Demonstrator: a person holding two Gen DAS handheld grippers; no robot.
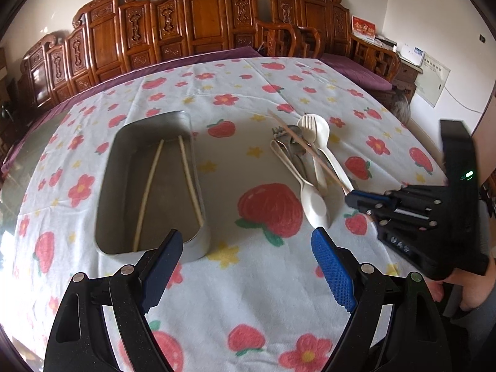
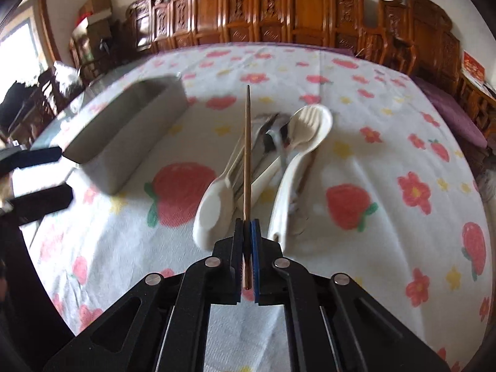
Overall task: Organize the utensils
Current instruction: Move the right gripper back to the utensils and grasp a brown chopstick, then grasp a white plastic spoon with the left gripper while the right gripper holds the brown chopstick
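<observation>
Between the pressed-together fingers of the right gripper (image 2: 247, 226), 1 brown chopstick (image 2: 247, 142) is pinched at its near end, its long axis running straight away toward the far side, over the utensil pile (image 1: 305, 158) on the flowered bench (image 1: 248, 80). Left of the pile, the metal tray (image 1: 108, 170) holds 2 pale chopsticks (image 1: 148, 186) lying lengthwise. The left gripper (image 1: 248, 248) has its fingers spread, empty. No writing is readable.

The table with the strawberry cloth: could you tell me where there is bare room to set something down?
Free: the cloth between the metal tray and the utensil pile, and the wide far half behind both. The tray holds only two pale chopsticks. Crowded: around the pile, where the right gripper pinches a brown chopstick.
</observation>
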